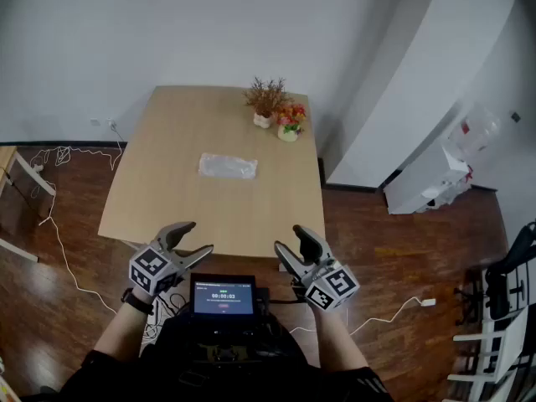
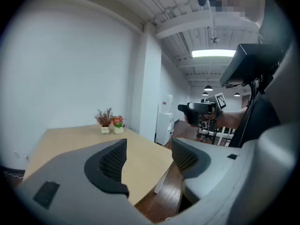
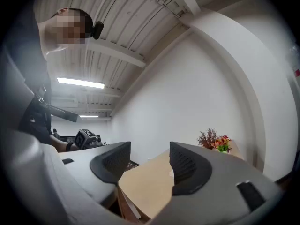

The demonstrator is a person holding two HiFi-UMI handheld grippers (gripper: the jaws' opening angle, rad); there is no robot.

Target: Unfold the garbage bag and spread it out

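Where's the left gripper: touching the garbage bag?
Apart. Head view: left gripper hovers by the table, bare wood separating it from the garbage bag.

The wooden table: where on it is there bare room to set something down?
The light wooden table is mostly bare: the left side beside the folded clear plastic bag, and the near strip between that bag and the table's near edge. Only the far right corner is crowded, by the pot of dried brown sprigs and the small flower pot.
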